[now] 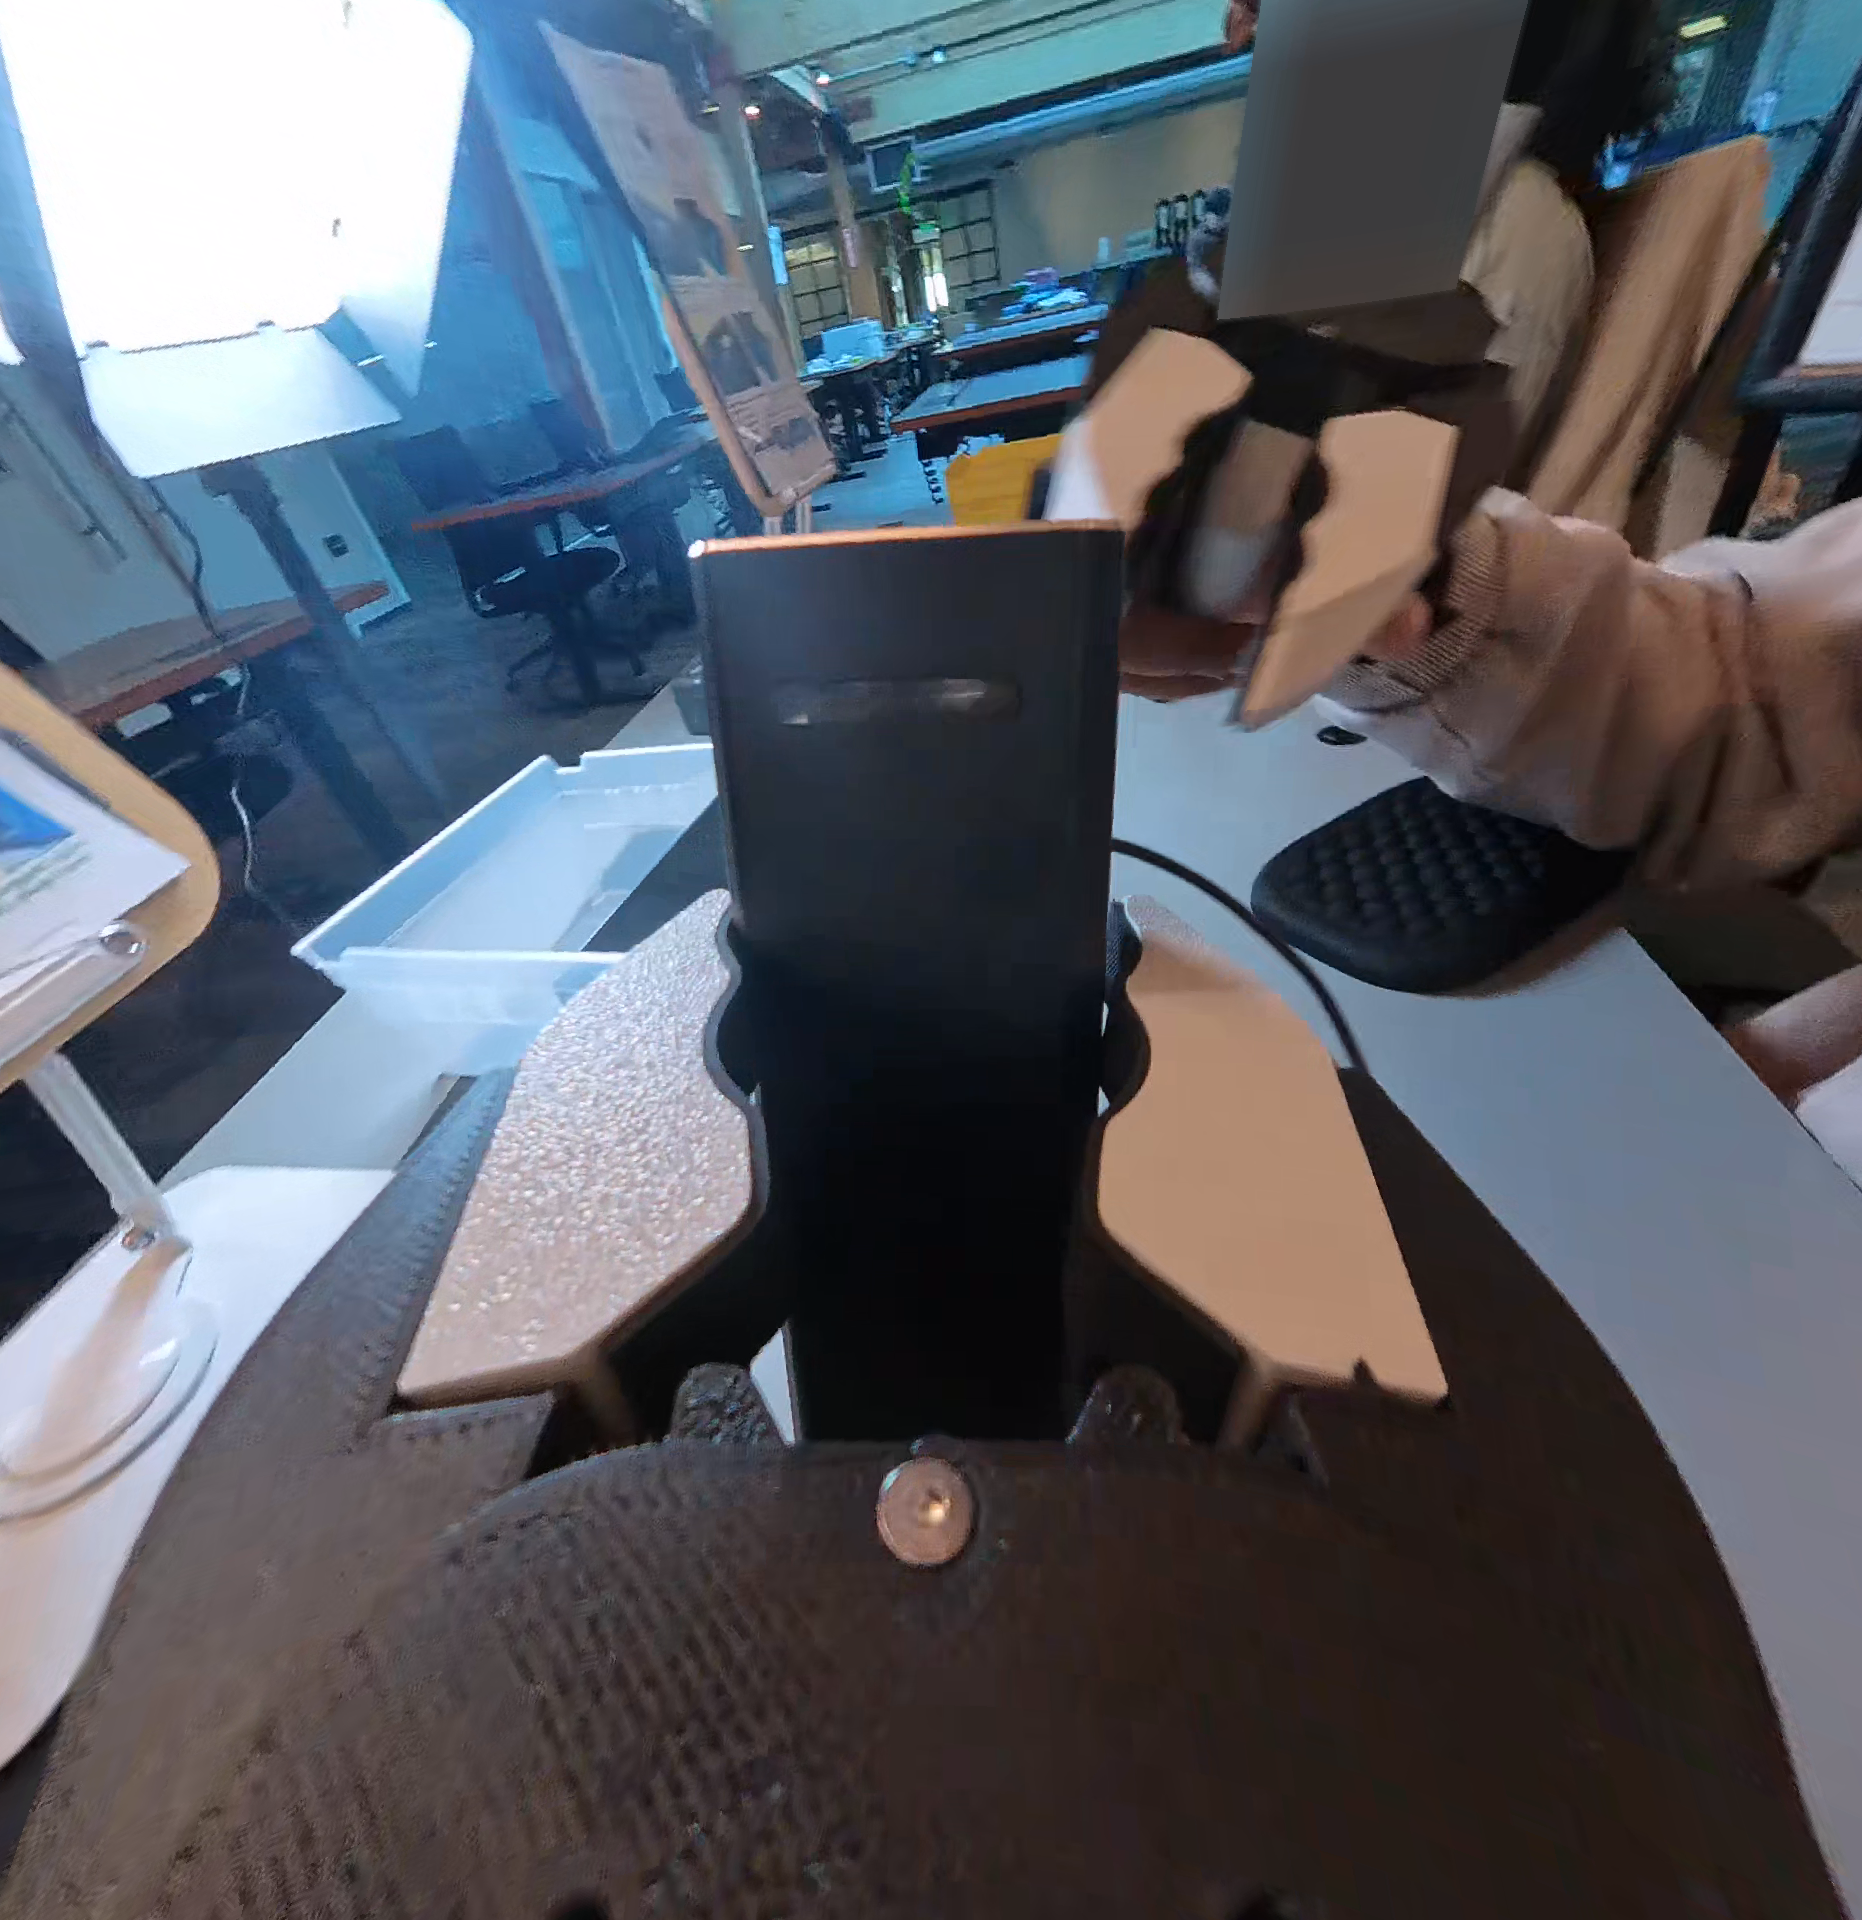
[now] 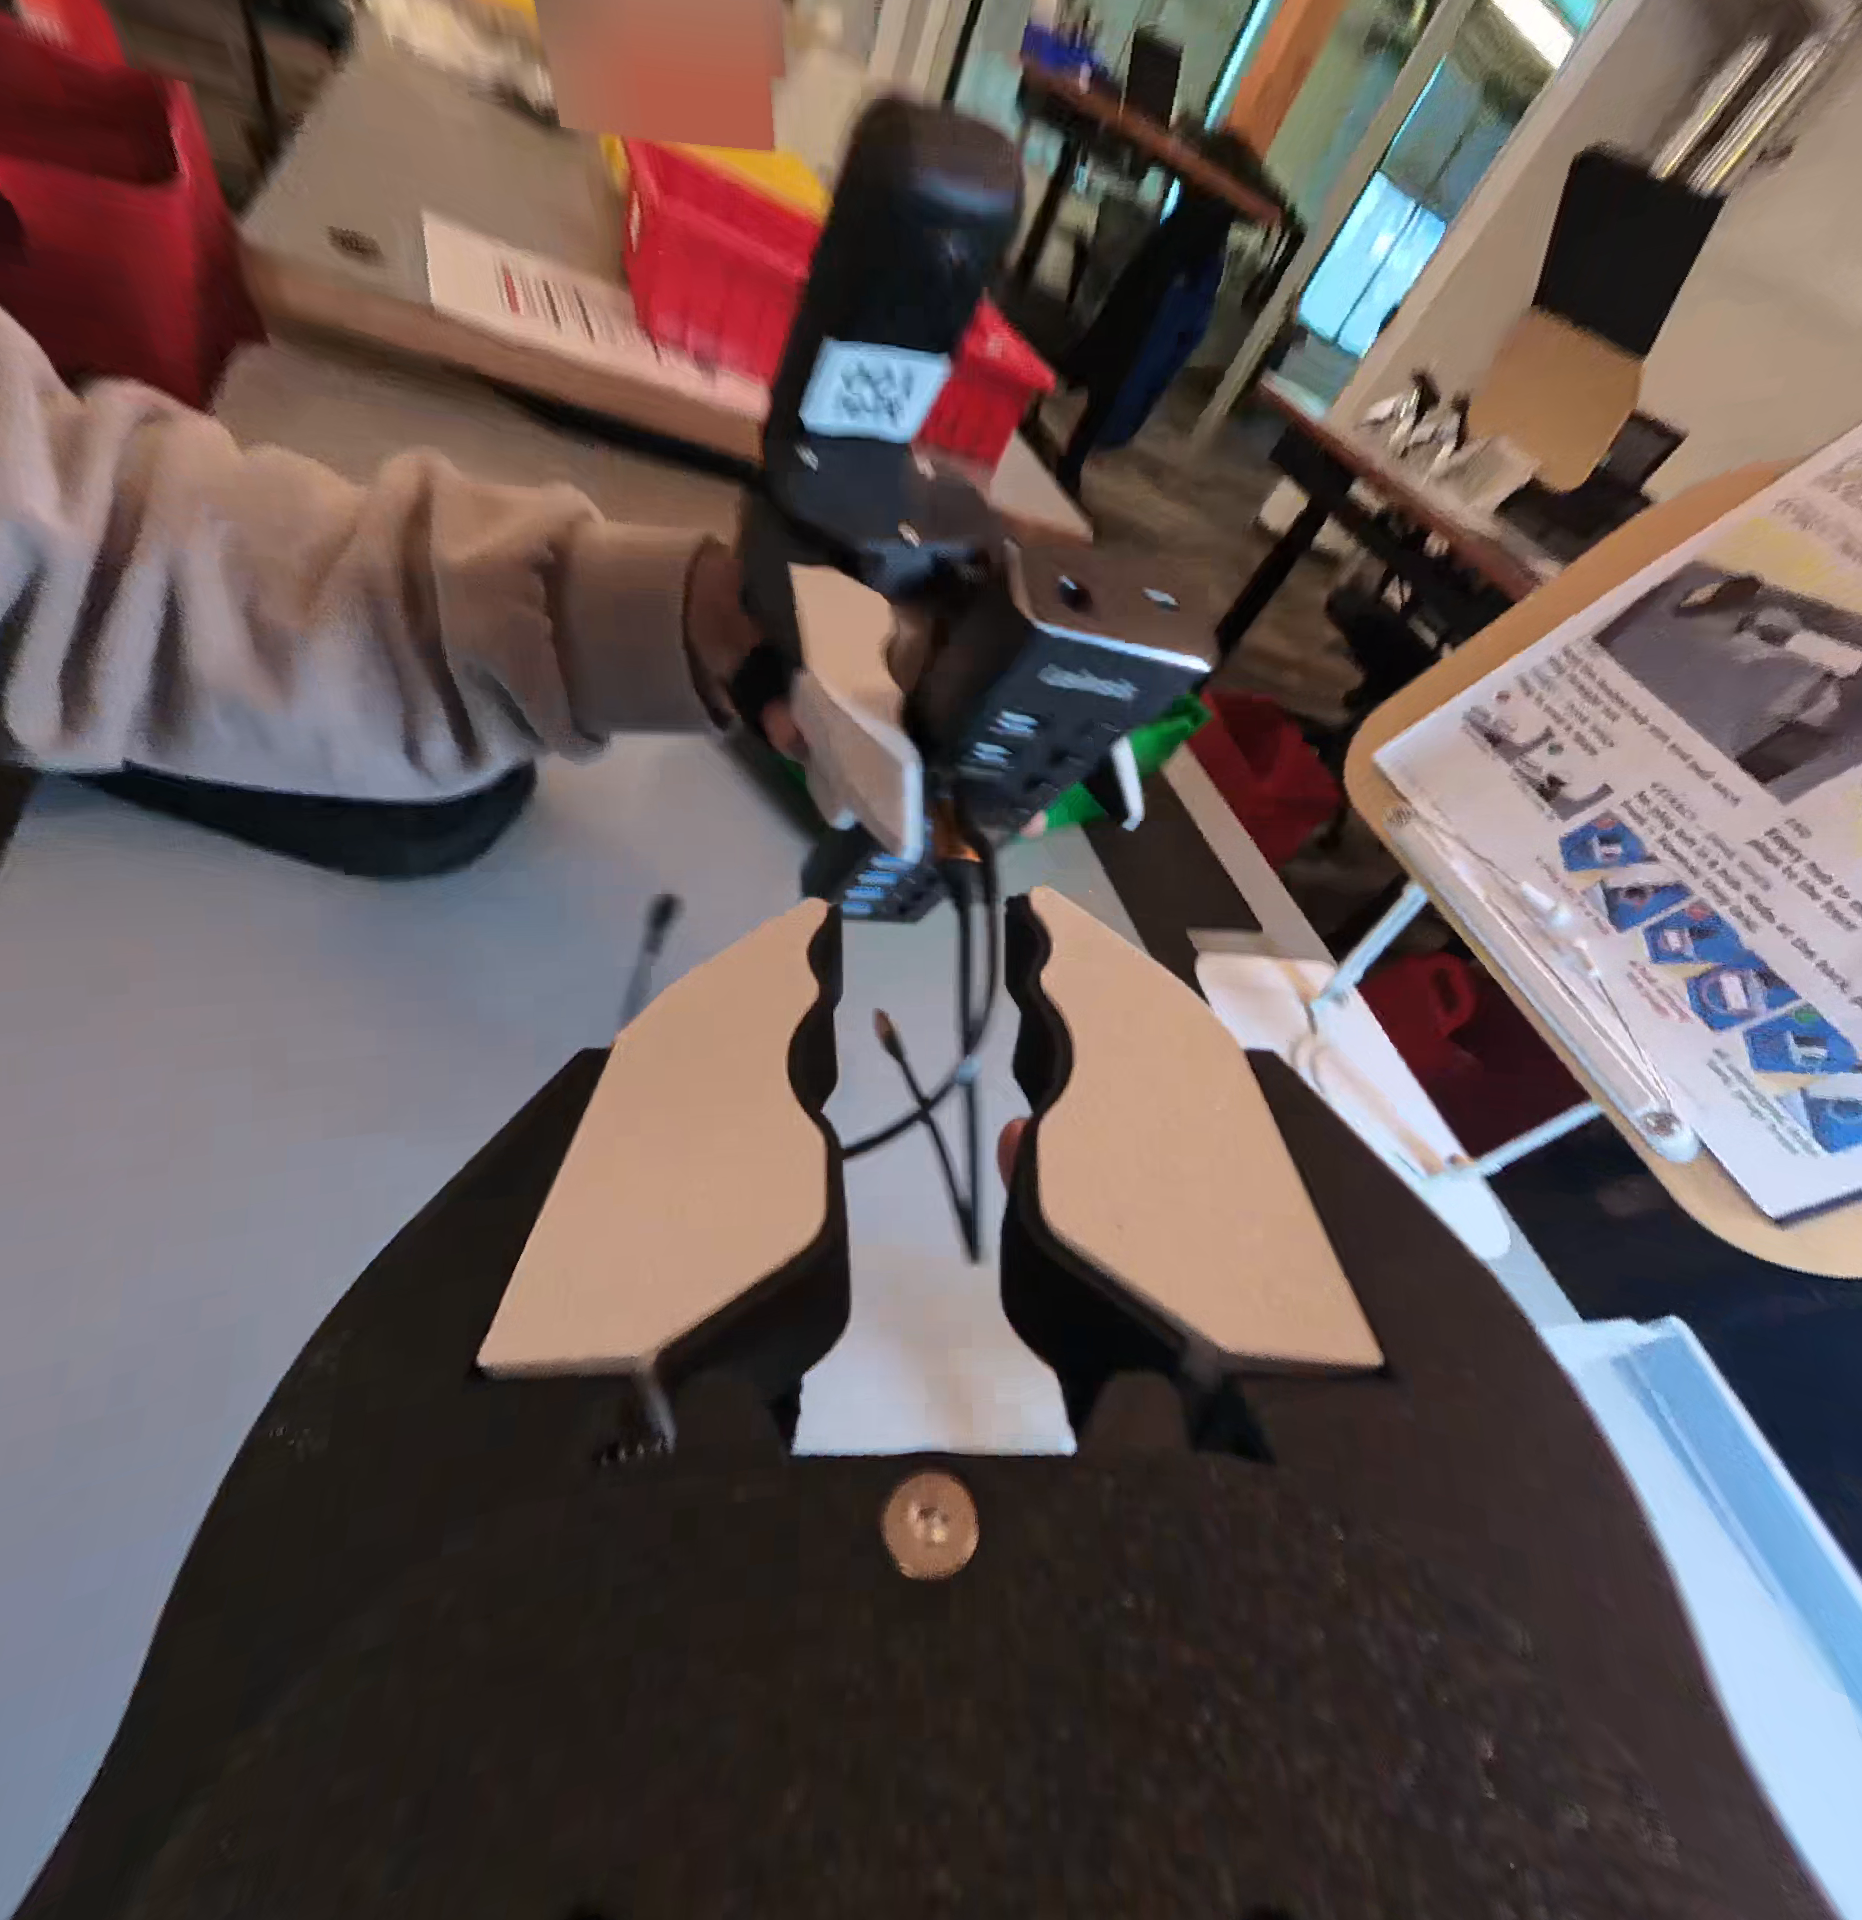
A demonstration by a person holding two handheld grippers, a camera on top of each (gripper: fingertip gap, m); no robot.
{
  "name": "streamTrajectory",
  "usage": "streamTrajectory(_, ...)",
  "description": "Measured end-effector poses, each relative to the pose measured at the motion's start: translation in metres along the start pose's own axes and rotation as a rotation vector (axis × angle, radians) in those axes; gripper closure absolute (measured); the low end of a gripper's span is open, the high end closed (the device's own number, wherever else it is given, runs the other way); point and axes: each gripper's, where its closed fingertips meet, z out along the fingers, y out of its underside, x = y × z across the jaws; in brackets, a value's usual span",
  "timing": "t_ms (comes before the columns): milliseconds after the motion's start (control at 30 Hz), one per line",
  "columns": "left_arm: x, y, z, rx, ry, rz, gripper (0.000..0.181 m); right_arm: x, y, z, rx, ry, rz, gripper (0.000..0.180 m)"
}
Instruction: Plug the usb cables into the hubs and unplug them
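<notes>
Between left tongs (image 1: 922,935), branded hub (image 1: 906,727)

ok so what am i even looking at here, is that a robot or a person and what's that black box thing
It's a person, not a robot, holding tongs in each hand, with a camera on each looking along the fingers.

The left-hand picture shows the left tongs clamped on a black usb hub. The right tongs appear farther off, held by a hand in a beige sleeve.

The right-hand picture shows the right tongs slightly apart, holding nothing, facing the hub. Thin black cables lie on the grey table.
</notes>
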Motion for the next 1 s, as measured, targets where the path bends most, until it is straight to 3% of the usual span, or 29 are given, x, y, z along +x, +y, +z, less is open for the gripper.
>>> streamTrajectory(133,0.025,-0.006,0.012,-0.044,0.044,0.123,0.115,0.001,0.011,0.018,-0.075,-0.123,0.024,0.142)
streamTrajectory(333,0.044,-0.002,0.019,-0.128,0.063,0.27,0.115,-0.021,0.026,0.036,-0.039,-0.227,0.031,0.163)
streamTrajectory(800,0.051,-0.002,0.022,-0.167,0.059,0.334,0.115,-0.03,0.015,0.027,0.063,-0.275,0.074,0.164)
streamTrajectory(1000,0.05,-0.005,0.02,-0.166,0.055,0.365,0.116,-0.029,0.015,0.028,0.018,-0.214,-0.045,0.165)
